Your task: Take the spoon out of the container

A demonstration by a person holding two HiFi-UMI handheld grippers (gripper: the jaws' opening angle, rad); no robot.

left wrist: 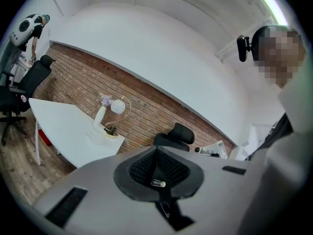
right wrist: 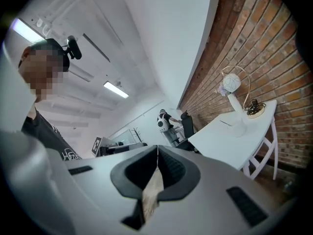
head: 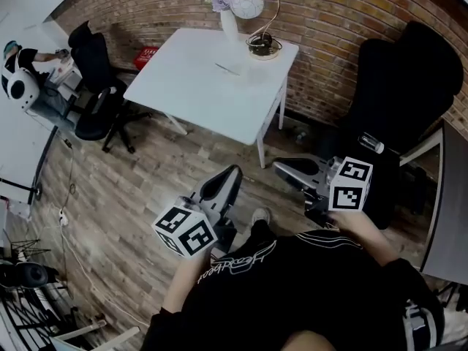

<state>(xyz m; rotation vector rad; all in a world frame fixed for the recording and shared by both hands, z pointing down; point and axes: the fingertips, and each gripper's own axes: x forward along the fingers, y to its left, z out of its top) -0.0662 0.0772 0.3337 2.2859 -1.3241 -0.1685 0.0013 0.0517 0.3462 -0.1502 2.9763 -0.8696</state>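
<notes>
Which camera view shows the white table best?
The head view: the whole top of the white table is seen from above. The left gripper view shows the table from low, at a slant; the right gripper view shows the table small, side-on.

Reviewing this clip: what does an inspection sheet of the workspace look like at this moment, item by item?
Surface: white table, out ahead of both grippers.
Job's things: pale low container beside the vase; a thin dark sliver there may be the spoon, too small to tell.
Clutter: vase with flowers, globe lamp.
Grippers: left gripper and right gripper, fingers together, nothing held, short of the table.
Cables: cable on the wooden floor at left.
Surroundings: brick wall, black chairs, another person far left.
</notes>
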